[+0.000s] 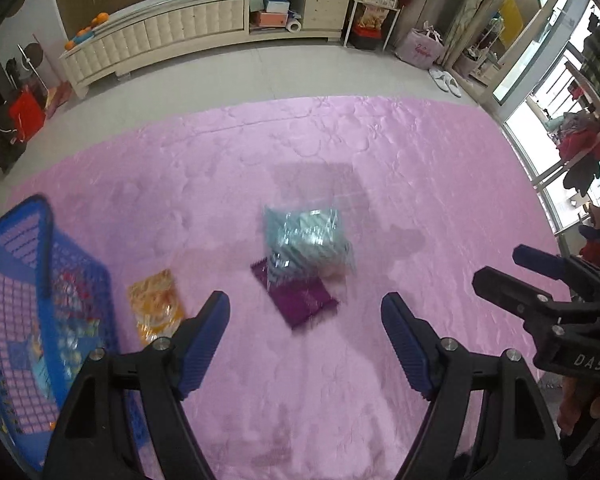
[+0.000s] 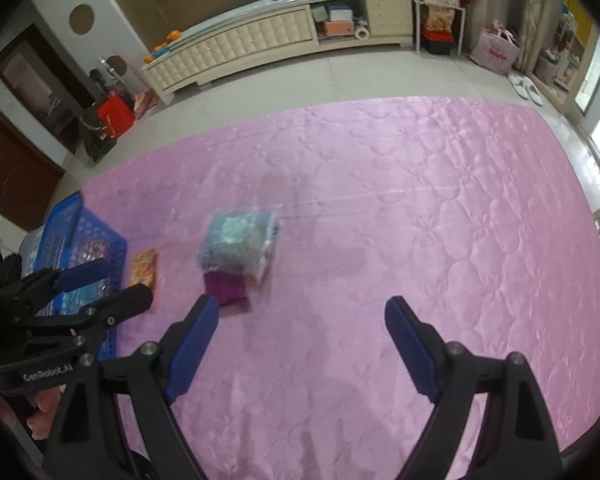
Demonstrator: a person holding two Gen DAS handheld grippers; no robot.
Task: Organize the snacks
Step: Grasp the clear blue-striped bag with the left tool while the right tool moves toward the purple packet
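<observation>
Both my grippers are spread wide with nothing in them: left gripper (image 1: 305, 308), right gripper (image 2: 302, 312). The teal snack bag (image 1: 306, 242) sits on a purple packet (image 1: 302, 302) mid pink quilt (image 1: 440, 184), orange packet (image 1: 156, 306) beside the blue basket (image 1: 16, 300).

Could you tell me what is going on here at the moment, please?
A person holds two black grippers with blue pads, left gripper and right gripper, both open and empty above a pink quilted mat. A clear teal packet overlaps a purple packet; an orange packet lies beside a blue plastic basket.
</observation>
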